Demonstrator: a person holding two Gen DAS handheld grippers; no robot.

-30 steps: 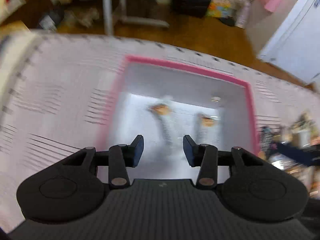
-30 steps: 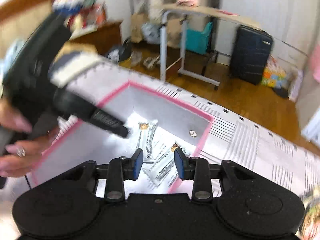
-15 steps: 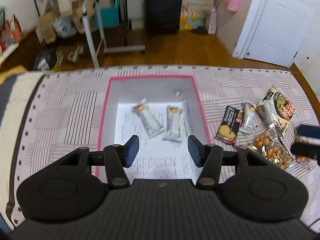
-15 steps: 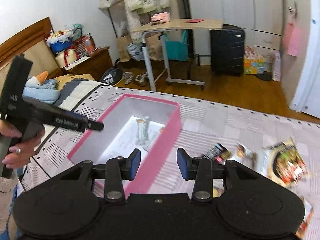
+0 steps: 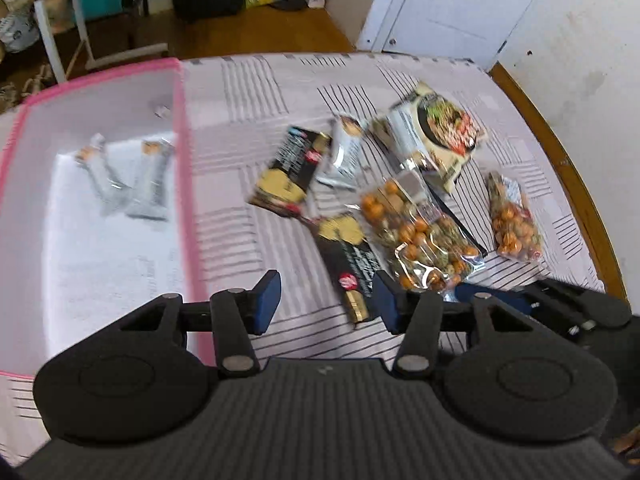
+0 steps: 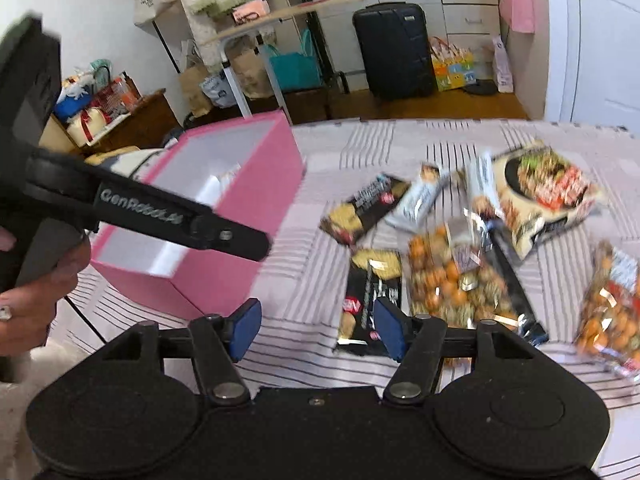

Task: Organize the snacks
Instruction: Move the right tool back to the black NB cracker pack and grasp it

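Nothing lies between the jaws of either tool at this moment. The right gripper [image 6: 316, 330] has its blue pads apart and they are opening wider, with only striped cloth between them; I judge it prepares for a new pick. Just beyond its right pad lies a black cracker packet [image 6: 370, 296], partly hidden by that pad, so this is probably the nearest target. Behind this packet, further from the gripper, a second black packet [image 6: 366, 208] and a white bar [image 6: 418, 198] lie side by side. To the right of the gripper a clear bag of orange nuts [image 6: 456, 280] rests on a dark wrapper, beyond it a large noodle pack [image 6: 548, 194], and at the far right another nut bag [image 6: 612, 308].

The left gripper [image 5: 326, 300] hangs over the same cloth, pads apart and empty, and they are closing a little. The near black packet is just in front of its right pad, and the snack pile spreads ahead and to the right of it. To its left stands the pink box [image 5: 182, 160], open at the top; two white bars [image 5: 124, 180] lie inside on its pale floor, so it seems to be the place where the snacks are collected. In the right view a hand [image 6: 36, 292] holds the left tool in front of the box.

All loose snacks are outside the box, so most of the task remains.
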